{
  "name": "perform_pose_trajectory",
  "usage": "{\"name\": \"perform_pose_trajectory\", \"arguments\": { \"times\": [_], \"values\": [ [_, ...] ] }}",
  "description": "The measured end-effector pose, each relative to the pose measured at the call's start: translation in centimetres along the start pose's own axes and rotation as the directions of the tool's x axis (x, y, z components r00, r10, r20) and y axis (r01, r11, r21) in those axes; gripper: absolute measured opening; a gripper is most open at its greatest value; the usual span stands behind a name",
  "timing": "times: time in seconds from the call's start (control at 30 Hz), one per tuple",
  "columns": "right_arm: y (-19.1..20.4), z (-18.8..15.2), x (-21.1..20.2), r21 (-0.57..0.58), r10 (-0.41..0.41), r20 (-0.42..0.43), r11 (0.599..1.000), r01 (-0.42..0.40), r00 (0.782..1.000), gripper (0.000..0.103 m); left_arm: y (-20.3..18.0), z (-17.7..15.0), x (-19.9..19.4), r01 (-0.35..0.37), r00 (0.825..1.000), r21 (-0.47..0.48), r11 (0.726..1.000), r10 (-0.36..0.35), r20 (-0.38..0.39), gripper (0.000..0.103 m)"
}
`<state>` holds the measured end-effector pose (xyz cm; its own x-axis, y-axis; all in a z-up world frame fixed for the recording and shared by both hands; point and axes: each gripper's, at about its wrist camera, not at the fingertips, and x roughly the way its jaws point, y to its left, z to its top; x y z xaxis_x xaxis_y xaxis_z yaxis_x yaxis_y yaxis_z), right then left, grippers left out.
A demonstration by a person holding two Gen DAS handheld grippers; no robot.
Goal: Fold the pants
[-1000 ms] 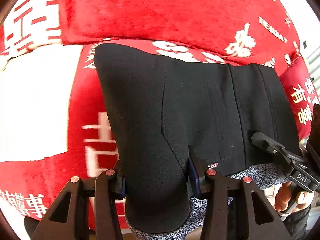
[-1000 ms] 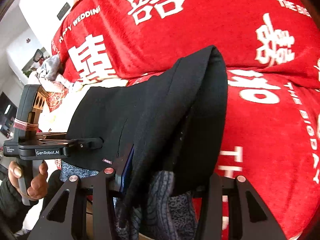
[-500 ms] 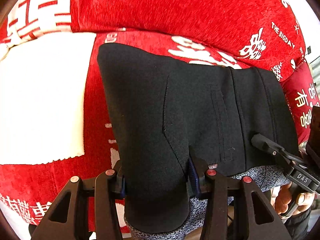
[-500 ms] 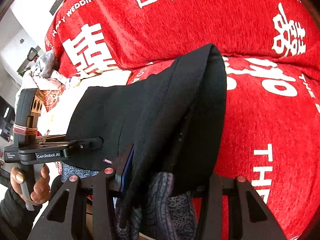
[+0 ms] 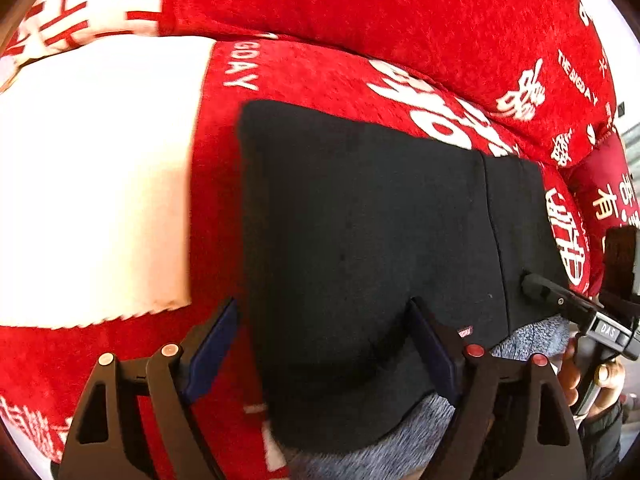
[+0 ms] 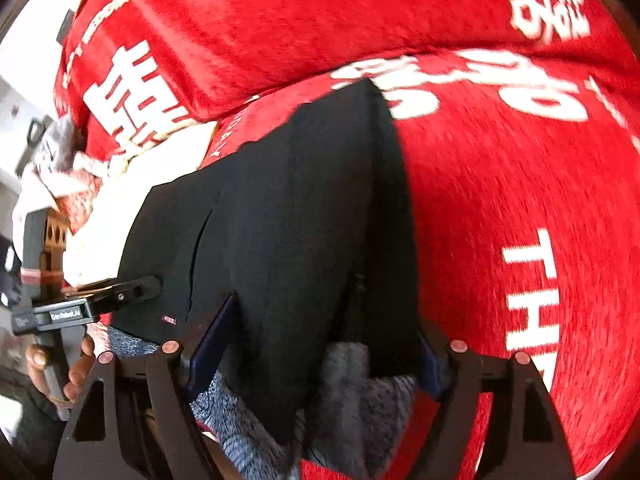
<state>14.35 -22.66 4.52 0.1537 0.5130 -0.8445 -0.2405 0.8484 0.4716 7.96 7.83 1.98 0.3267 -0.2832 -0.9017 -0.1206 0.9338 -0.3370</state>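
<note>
Folded black pants (image 5: 360,240) with a grey fleecy lining (image 5: 380,456) lie on the red sofa seat (image 5: 224,360). My left gripper (image 5: 322,308) straddles their near left corner. Its jaws are opening, and the left pad (image 5: 212,340) stands clear of the cloth. In the right wrist view the pants (image 6: 288,220) still bunch up into a ridge between the fingers of my right gripper (image 6: 328,320). Its jaws are opening too, with the pads off the cloth. Each view shows the other gripper's finger resting at the pants' near edge.
The red sofa back cushion (image 5: 360,8) with white lettering rises just behind the pants. A white cloth (image 5: 92,180) lies on the seat to their left. A heap of light fabric (image 6: 60,148) sits at the far left. A hand (image 6: 60,368) holds the left gripper's handle.
Both grippers were pinched on the pants' near edge; their jaws have now spread apart. The pants have come down onto the seat, and both cameras have sunk closer to it.
</note>
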Motion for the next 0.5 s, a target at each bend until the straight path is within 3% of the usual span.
{"name": "perform_pose_trajectory", "arguments": {
  "times": [0.07,0.17,0.27,0.4,0.5],
  "values": [
    [-0.5,-0.4,-1.6,0.022,-0.043,0.041,0.999,0.042,0.998,0.082,0.7,-0.5,-1.5,-0.001,1.000,-0.028,1.000,0.002,0.025,0.085],
    [1.2,-1.7,-4.7,-0.043,-0.151,0.167,0.986,0.160,0.974,0.082,0.5,-1.8,-4.0,-0.082,0.992,-0.038,0.996,0.085,0.095,0.085],
    [5.5,-3.9,-6.3,-0.237,-0.148,0.240,0.949,0.206,0.959,0.082,-1.7,-3.4,-6.2,-0.025,0.988,0.012,1.000,0.023,0.151,0.085],
    [9.4,-6.6,-5.3,-0.438,-0.098,0.222,0.879,0.189,0.970,0.082,-6.1,-5.2,-6.3,0.026,0.983,0.154,0.988,-0.053,0.174,0.085],
    [8.8,-7.0,-2.8,-0.433,-0.150,0.175,0.876,0.212,0.973,0.081,-6.9,-5.8,-3.4,0.012,0.994,0.176,0.984,-0.030,0.103,0.085]
  ]
}}
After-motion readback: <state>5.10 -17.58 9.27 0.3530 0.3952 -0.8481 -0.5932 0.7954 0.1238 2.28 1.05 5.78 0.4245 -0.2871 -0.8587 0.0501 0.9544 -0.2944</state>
